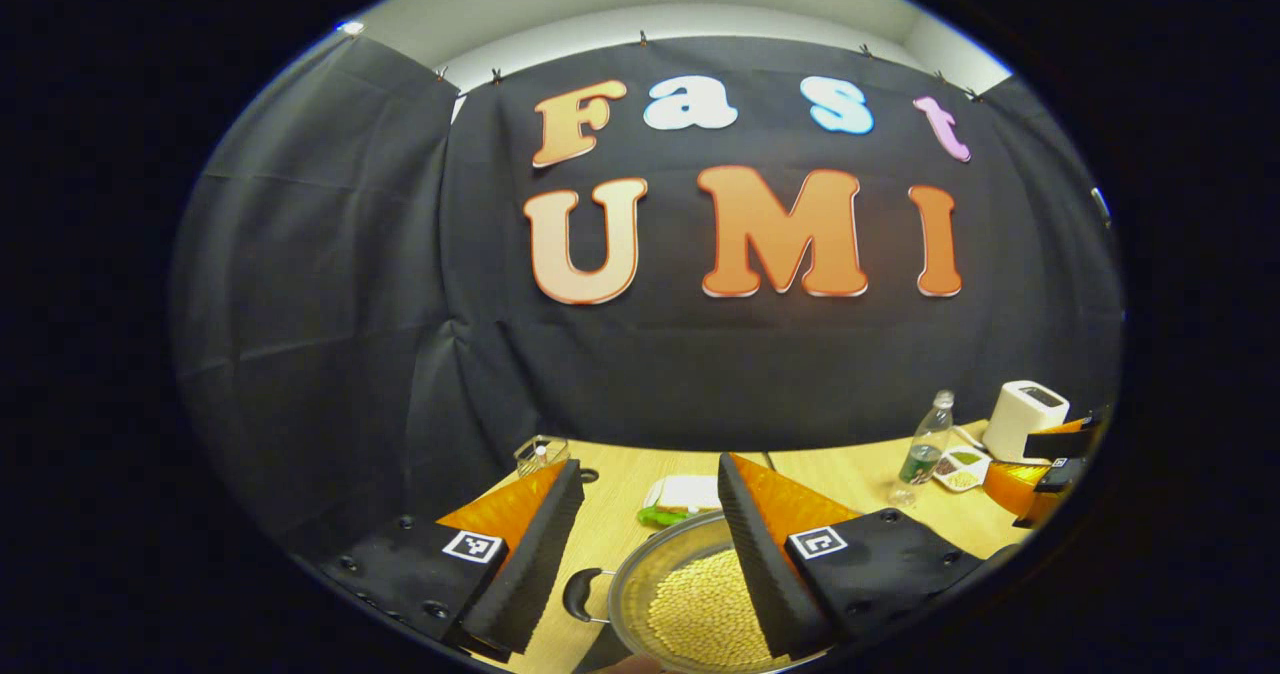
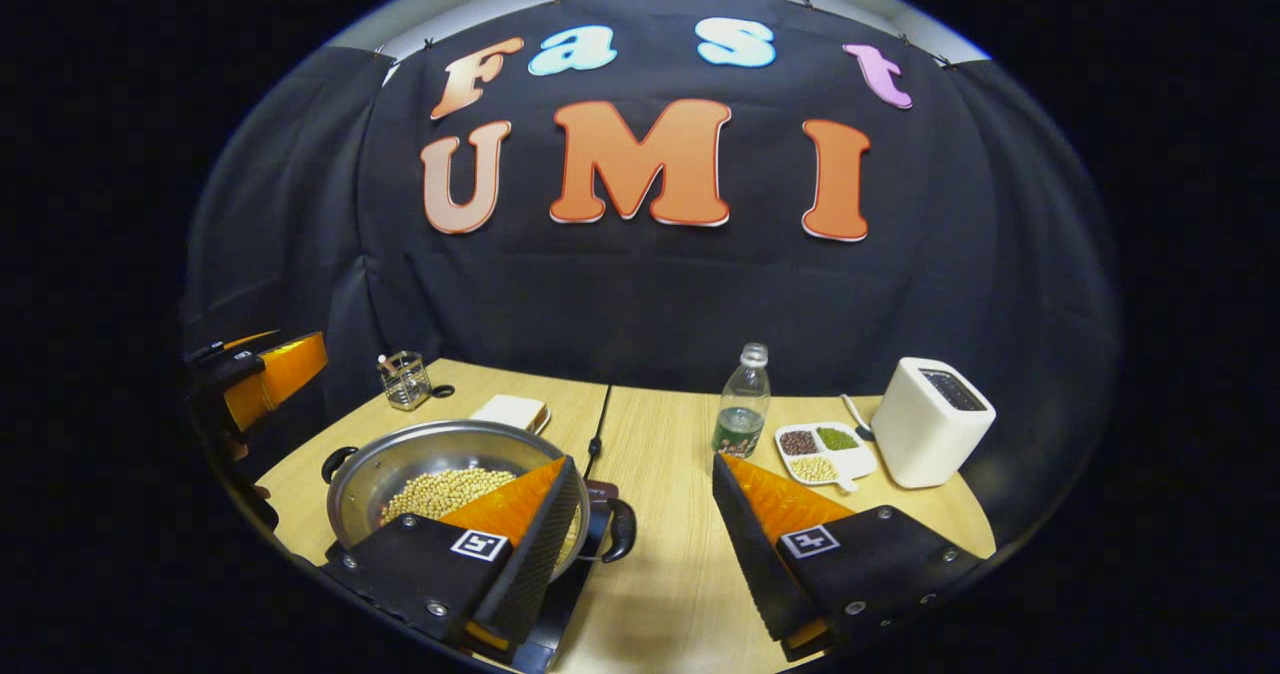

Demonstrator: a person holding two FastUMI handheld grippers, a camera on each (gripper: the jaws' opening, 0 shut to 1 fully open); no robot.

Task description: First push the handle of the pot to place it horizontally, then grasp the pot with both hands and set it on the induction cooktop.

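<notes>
Left gripper (image 1: 645,539) spread wide above the bean-filled pot (image 2: 440,474); right gripper (image 2: 640,524) gapes too, pot's side handle (image 2: 620,529) at its nine o'clock, ungrasped.

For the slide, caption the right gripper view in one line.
Open tongs hover by the bean-filled pot, with bottle and white box on the table.

Shiny metal, pale wood, matt cloth.
Brushed, glossy steel for the pot (image 2: 440,464) with dark smooth plastic handles; light matt wood grain on the table (image 2: 660,554); clear plastic for the bottle (image 2: 742,404); smooth white plastic on the box (image 2: 930,422); dull creased cloth behind.
</notes>
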